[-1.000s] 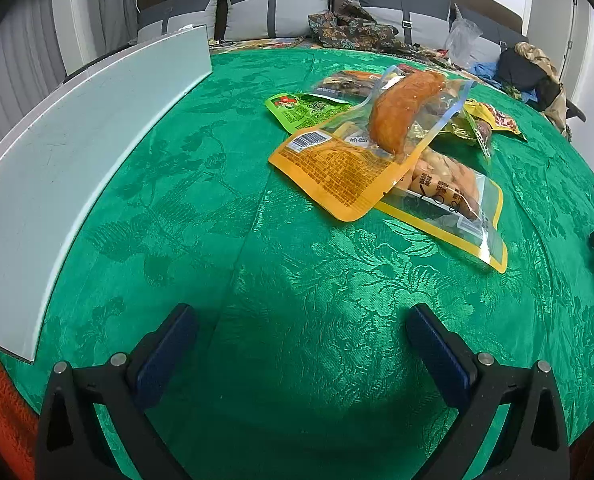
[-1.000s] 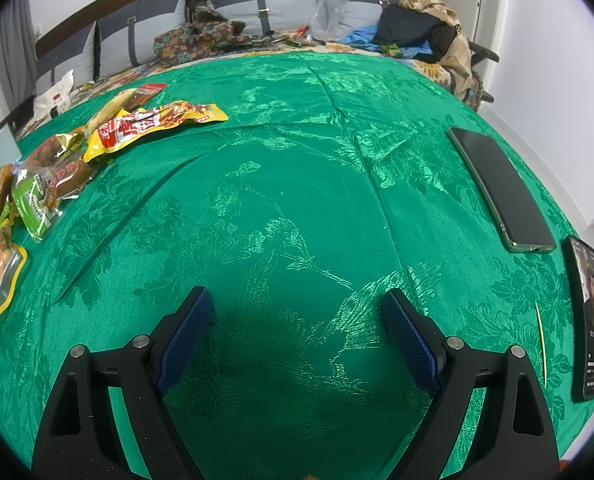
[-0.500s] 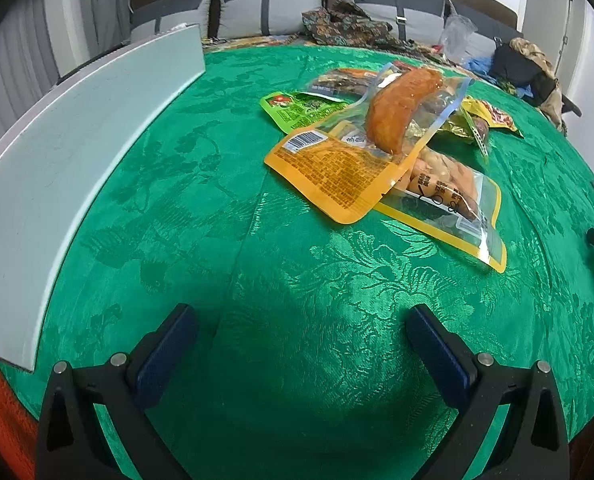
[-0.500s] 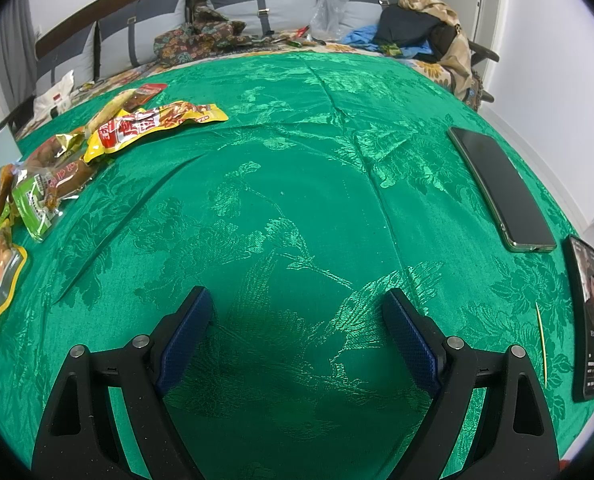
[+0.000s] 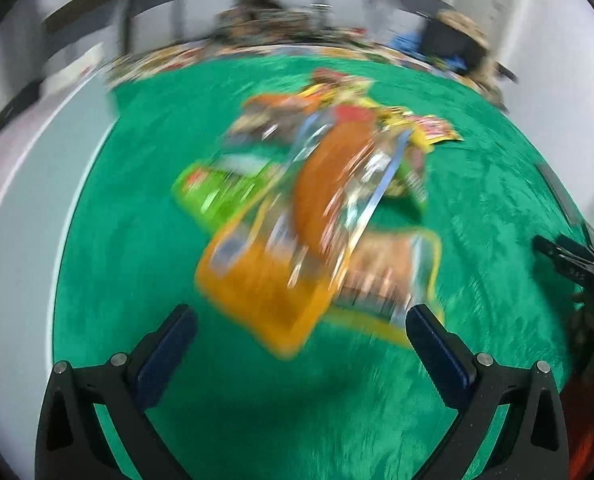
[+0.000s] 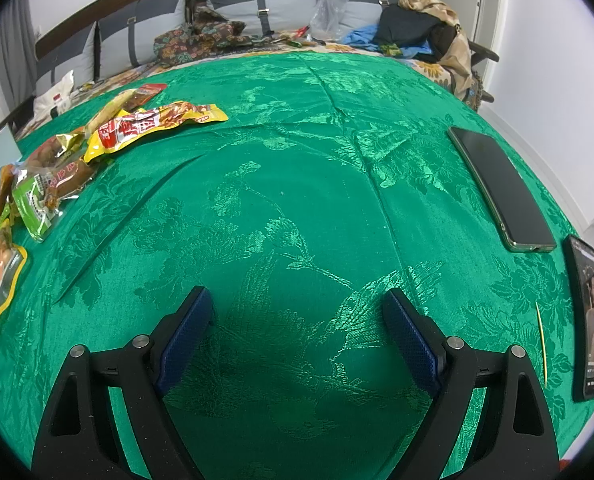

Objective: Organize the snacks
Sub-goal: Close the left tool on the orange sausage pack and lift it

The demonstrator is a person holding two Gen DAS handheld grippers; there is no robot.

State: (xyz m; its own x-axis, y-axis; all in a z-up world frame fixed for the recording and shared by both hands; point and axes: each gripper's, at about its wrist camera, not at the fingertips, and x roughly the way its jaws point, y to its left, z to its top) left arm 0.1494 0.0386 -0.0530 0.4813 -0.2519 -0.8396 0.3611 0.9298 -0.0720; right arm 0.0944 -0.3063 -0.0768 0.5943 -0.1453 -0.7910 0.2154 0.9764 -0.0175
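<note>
L claw (image 5: 301, 340) was seen w/ fingers spread wide, nothing held; the view was badly motion-blurred. Just ahead of it, almost between the tips, the orange pouch (image 5: 269, 292) was found, topmost in a heap of snacks. A clear pack w/ a brown sausage-like item (image 5: 325, 188) was laid across it further out; a yellow-edged pack (image 5: 397, 280) was tucked under, ahead-right; a green pack (image 5: 217, 192) was ahead-left. Beyond these, more packs were piled, too smeared to be told apart. A pale flat board (image 5: 21, 208) was seen along the far left. The green cloth (image 5: 137, 240) covered the table.

R claw (image 6: 297, 332) was likewise held apart & empty, over bare cloth. Nothing of the task lay betw. its fingers. Far ahead-left the snacks were strung out: a yellow-red pack (image 6: 153, 124), a brown one w/ a green label (image 6: 53, 184), the yellow-edged pack at the left margin. Well to the right, a dark phone (image 6: 501, 188) & a 2nd phone w/ lit screen (image 6: 589, 316) were laid, a thin stick (image 6: 541, 340) beside the latter.

Progress, as judged: next to nothing done. No pack was grasped, none was sorted or lined up; the heap looked untouched. Approx. all of the organizing was left, w/ the orange pouch the likely 1st pick for the L claw.
</note>
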